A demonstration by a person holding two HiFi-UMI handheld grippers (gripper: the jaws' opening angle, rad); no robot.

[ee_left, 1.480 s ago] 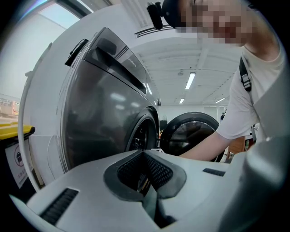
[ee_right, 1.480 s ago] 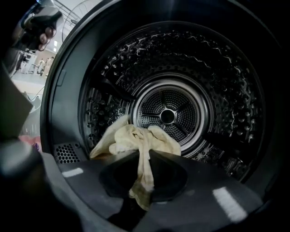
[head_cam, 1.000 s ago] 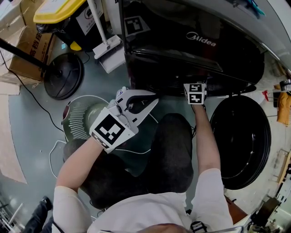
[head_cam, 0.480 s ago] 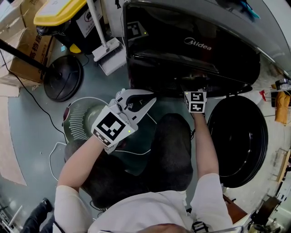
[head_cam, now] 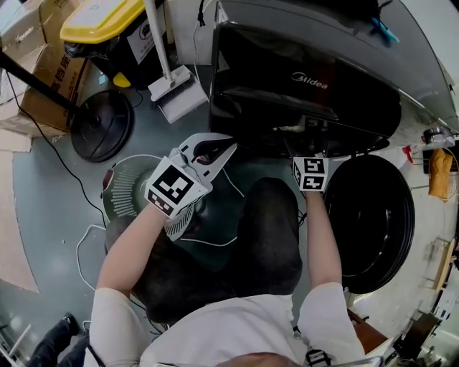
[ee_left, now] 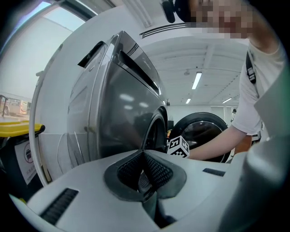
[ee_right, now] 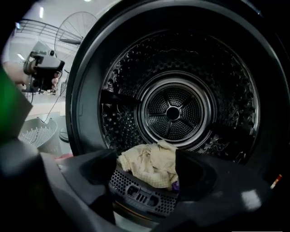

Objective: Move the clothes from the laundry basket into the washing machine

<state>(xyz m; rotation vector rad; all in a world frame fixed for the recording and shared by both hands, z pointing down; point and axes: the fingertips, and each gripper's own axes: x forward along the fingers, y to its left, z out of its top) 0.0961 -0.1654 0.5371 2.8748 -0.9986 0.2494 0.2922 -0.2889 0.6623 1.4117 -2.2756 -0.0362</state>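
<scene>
The black front-loading washing machine (head_cam: 308, 79) stands at the top of the head view, its round door (head_cam: 369, 218) swung open to the right. My right gripper (ee_right: 146, 174) faces the steel drum (ee_right: 174, 111). Its jaws stand wide and are closing, and the pads do not press on anything. A cream cloth (ee_right: 149, 165) lies at the drum's front lip, showing between them. Only its marker cube (head_cam: 310, 174) shows from above. My left gripper (head_cam: 215, 147) hovers by the machine's left corner, shut and empty (ee_left: 145, 170). The white slotted laundry basket (head_cam: 125, 188) sits on the floor under my left forearm.
A black fan base (head_cam: 100, 125), a yellow-lidded bin (head_cam: 107, 21), cardboard boxes (head_cam: 43, 72) and a white mop head (head_cam: 179, 93) crowd the floor at the left. A thin cable (head_cam: 208, 240) trails near the person's dark-trousered knees (head_cam: 265, 236).
My left gripper has drifted up and right toward the machine's corner. The right gripper's cube has pulled back a little from the machine's opening.
</scene>
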